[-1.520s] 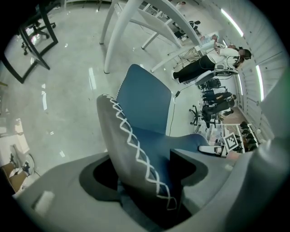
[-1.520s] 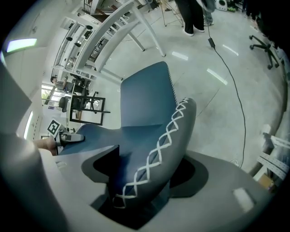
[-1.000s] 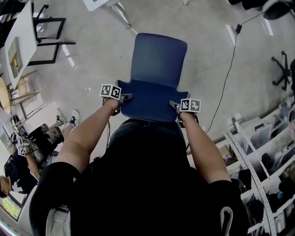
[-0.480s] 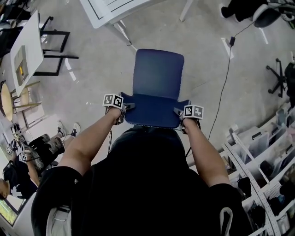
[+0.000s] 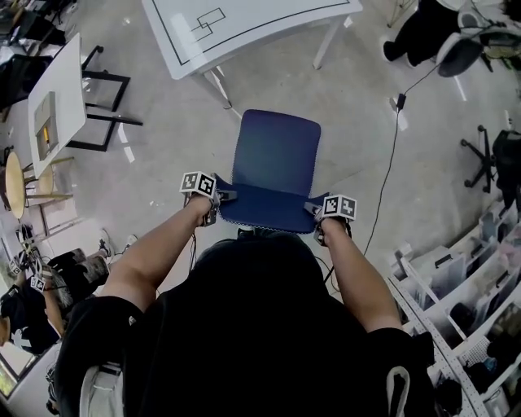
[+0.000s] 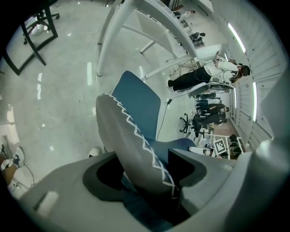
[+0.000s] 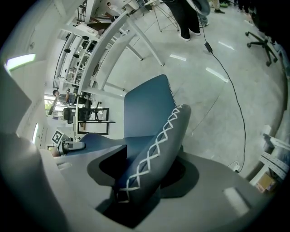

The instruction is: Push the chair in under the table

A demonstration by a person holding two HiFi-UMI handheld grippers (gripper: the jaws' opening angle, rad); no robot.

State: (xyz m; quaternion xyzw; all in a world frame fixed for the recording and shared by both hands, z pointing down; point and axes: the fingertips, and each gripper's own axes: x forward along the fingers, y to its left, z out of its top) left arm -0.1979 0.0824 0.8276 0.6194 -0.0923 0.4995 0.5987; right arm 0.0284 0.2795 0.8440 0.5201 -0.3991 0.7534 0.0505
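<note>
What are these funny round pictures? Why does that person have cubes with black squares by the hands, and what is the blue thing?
The person wears a camera on the head, so one picture looks down over the arms. They hold two pinching tools called grippers; the cubes are part of them. The left gripper and right gripper each pinch one side of the blue chair back. The two round pictures come from small cameras on the grippers, showing the stitched chair edge up close. A white table stands ahead; the chair is not under it yet.
</note>
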